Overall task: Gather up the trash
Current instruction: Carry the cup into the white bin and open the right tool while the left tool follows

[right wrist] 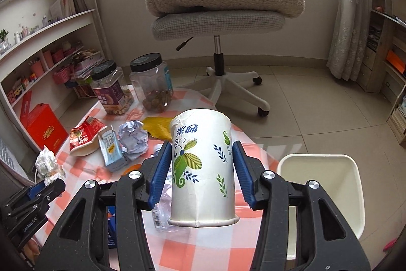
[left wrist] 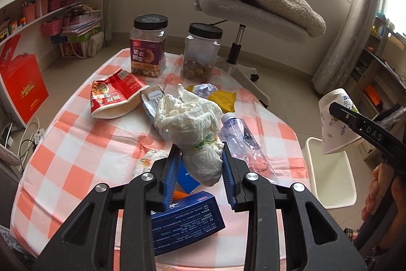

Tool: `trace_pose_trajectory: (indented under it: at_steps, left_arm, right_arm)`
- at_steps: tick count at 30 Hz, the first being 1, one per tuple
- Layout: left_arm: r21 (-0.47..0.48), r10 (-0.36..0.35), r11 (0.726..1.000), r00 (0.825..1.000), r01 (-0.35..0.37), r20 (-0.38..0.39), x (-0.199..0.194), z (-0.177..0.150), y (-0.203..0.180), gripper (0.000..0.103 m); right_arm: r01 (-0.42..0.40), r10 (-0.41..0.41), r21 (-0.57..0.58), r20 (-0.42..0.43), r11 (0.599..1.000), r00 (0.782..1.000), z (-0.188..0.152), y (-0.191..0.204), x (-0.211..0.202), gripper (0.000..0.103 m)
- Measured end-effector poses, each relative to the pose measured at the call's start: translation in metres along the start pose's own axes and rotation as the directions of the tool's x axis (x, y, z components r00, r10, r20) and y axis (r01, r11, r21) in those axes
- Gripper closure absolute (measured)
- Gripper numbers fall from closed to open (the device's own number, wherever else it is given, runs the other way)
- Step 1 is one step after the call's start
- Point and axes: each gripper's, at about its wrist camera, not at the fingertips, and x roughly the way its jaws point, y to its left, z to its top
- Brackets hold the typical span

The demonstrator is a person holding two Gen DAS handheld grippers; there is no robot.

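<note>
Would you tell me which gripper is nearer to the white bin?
Right. The right gripper, holding the paper cup, is beside the white bin; the left gripper is further away, over the table.

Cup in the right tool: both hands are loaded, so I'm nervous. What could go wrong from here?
The cup sits loosely between the right tool's pads over the table, short of the bin; it may slip. The left tool pinches only the wad's end; it could tear free.

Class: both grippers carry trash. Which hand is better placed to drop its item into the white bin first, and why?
Right. The right gripper with its paper cup is beside the white bin; the left gripper with its crumpled tissue is farther off.
</note>
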Motion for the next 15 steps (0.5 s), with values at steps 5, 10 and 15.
trace_pose_trajectory:
  at_steps: [5, 10, 15]
  left_arm:
    - [0.05, -0.038, 0.998, 0.999, 0.039, -0.029, 0.009, -0.003, -0.029, 0.071]
    - [0.1, -0.071, 0.992, 0.996, 0.076, -0.051, 0.016, -0.006, -0.064, 0.071]
    - [0.125, -0.132, 0.982, 0.988, 0.141, -0.076, 0.023, -0.003, -0.105, 0.071]
  right_arm:
    - [0.082, -0.081, 0.052, -0.025, 0.995, 0.996, -0.004, -0.041, -0.005, 0.056]
    - [0.166, -0.158, 0.118, -0.072, 0.979, 0.985, -0.01, -0.084, -0.007, 0.056]
    - [0.228, -0.207, 0.209, -0.115, 0.951, 0.972, -0.014, -0.125, -0.013, 0.056]
